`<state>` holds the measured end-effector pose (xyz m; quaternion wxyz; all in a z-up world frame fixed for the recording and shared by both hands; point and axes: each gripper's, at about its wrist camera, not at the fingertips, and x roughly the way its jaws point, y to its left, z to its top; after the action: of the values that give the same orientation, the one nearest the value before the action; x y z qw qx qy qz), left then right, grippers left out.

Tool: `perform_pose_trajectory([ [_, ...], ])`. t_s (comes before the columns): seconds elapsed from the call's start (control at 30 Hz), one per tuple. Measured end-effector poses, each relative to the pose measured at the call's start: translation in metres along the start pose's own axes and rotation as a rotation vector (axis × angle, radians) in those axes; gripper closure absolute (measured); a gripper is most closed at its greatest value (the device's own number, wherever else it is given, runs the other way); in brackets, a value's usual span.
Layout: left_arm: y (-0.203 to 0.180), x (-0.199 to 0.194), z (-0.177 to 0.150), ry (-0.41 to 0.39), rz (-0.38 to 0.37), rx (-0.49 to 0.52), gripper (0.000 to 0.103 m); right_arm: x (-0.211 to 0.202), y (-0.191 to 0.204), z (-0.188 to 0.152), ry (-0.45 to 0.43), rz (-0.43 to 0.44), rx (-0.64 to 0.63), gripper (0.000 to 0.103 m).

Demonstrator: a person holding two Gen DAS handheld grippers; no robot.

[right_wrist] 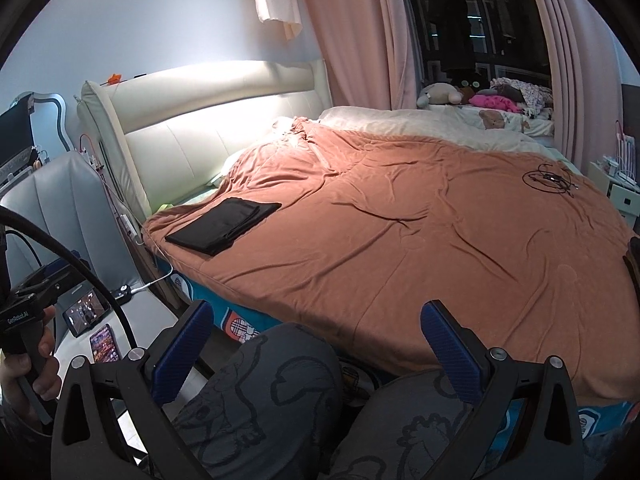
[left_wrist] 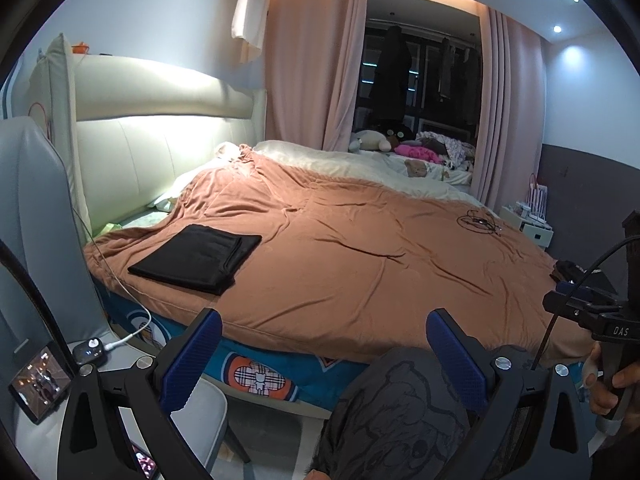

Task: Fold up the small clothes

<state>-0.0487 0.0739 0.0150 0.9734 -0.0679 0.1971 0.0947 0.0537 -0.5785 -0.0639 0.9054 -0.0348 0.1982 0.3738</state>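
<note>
A black garment (left_wrist: 196,258), folded into a flat rectangle, lies on the orange blanket (left_wrist: 360,248) near the head end of the bed. It also shows in the right wrist view (right_wrist: 224,225). My left gripper (left_wrist: 324,340) is open and empty, held off the bed's near edge, well short of the garment. My right gripper (right_wrist: 316,332) is open and empty too, held over the person's knees in grey patterned trousers (right_wrist: 280,392). The right gripper's body (left_wrist: 592,312) shows at the right edge of the left wrist view, the left one's (right_wrist: 28,304) at the left edge of the right wrist view.
A tangle of black cable (left_wrist: 478,222) lies on the blanket at the far right. A bedside stand at the left holds phones (right_wrist: 86,312) and a white charging cable (left_wrist: 132,332). A padded headboard (left_wrist: 160,152) stands at the left. Soft toys (left_wrist: 372,140) lie by the window.
</note>
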Motion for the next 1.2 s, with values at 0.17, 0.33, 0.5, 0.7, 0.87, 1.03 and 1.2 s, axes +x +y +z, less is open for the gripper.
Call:
perform_pose_trajectory([
  [0.17, -0.002, 0.000, -0.001, -0.001, 0.004, -0.002, 0.001, 0.001, -0.001, 0.001, 0.005, 0.000, -0.002, 0.000],
  [0.33, -0.002, -0.001, -0.002, -0.004, 0.006, -0.005, 0.001, 0.002, 0.000, 0.001, 0.007, -0.002, 0.004, 0.000],
  [0.5, -0.004, -0.002, -0.002, -0.003, 0.006, -0.005, 0.000, 0.001, 0.001, 0.000, 0.000, 0.000, 0.007, 0.000],
  [0.7, -0.003, -0.004, -0.002, -0.007, 0.006, -0.006, 0.001, 0.000, 0.004, -0.003, -0.004, -0.003, 0.003, 0.000],
  [0.87, -0.006, -0.007, -0.003, -0.003, 0.004, -0.002, 0.001, 0.001, 0.006, -0.003, -0.002, -0.002, 0.005, 0.000],
  [1.03, -0.009, -0.009, -0.003, -0.004, 0.009, 0.001, 0.000, 0.000, 0.008, -0.004, -0.003, -0.007, -0.001, 0.000],
  [1.2, -0.010, -0.010, -0.002, -0.004, 0.010, 0.000, 0.001, 0.000, 0.009, -0.004, -0.004, -0.008, -0.001, 0.000],
])
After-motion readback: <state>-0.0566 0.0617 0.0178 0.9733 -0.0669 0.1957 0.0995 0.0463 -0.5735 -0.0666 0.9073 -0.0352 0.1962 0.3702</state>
